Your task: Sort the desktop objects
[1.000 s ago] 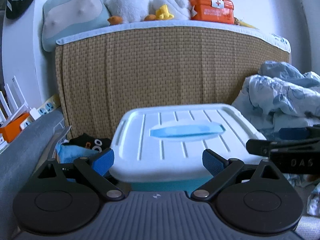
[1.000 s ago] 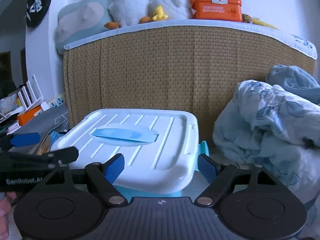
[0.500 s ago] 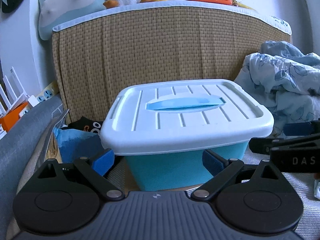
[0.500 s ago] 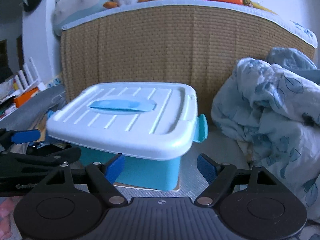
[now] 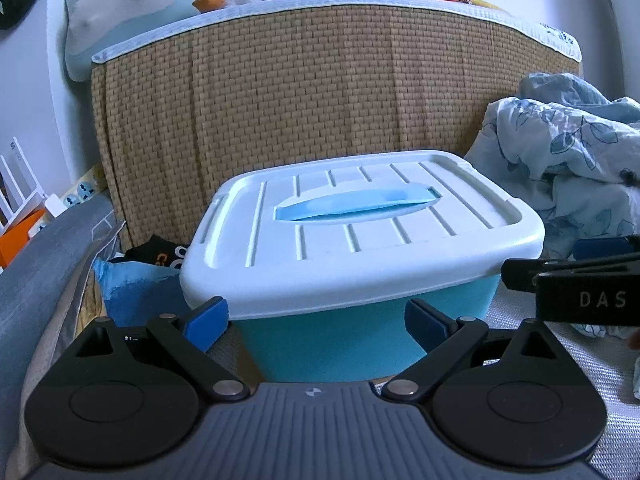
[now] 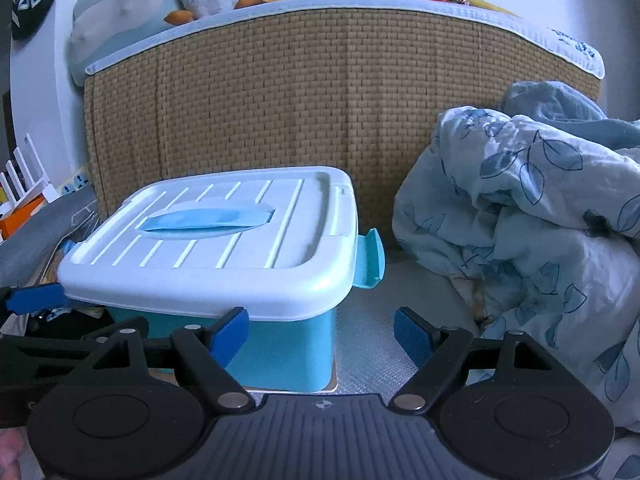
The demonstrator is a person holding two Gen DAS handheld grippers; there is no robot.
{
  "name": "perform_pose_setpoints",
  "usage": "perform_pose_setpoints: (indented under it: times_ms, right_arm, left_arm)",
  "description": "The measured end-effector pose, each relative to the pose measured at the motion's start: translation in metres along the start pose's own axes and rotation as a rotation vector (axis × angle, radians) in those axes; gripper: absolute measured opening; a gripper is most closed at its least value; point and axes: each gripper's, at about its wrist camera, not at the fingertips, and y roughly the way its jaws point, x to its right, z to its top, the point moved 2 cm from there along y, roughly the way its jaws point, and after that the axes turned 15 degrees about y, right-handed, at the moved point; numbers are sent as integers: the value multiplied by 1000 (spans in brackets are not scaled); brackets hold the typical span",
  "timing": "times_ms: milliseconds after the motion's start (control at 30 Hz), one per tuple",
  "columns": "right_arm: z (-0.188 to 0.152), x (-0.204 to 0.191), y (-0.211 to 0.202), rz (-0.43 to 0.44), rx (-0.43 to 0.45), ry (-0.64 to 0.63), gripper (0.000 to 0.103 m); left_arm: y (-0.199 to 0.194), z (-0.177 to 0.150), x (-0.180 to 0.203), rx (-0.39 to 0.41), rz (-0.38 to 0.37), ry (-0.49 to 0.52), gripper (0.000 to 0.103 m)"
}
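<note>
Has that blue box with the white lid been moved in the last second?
Cannot tell. The box now shows its blue body and sits lower against the woven headboard, but that headboard shifted in view too, so the cameras moved.

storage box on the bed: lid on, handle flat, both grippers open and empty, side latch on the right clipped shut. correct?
Not quite: the teal side latch is flipped outward, not clipped over the lid; the right wrist view shows it. The rest holds: the lid sits on the storage box, the handle lies flat, and the left gripper and right gripper are open and empty.
</note>
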Motion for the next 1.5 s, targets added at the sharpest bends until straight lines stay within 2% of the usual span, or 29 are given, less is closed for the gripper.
perform_pose_setpoints:
  times_ms: [300,533,900,1000,1167,1367,1500]
  right_arm:
    - [4,-2,5,12,2,12,83]
    - [2,-4,0,8,-1,13,83]
    - [1,-17,-18,66,-26,59,83]
    - [0,-22,-24,58,-25,44,83]
    - [-2,-16,-37,50,-34,95,83]
    - [-6,-14,-57,30,-9,63,83]
    - [-10,-14,-71,36,3,64,83]
  left_arm:
    - [8,0,-3,-16,3,2,99]
    - [-3,-6,-13,-28,-5,-39,100]
    - [-66,-25,-28,-56,-6,-94,103]
    - [-84,-28,-27,-57,-12,-99,103]
    - [-104,-34,-22,-70,-24,-105,103]
    - [-124,-47,-22,-83,-25,-193,103]
    - [-132,-50,-18,-96,-23,-196,103]
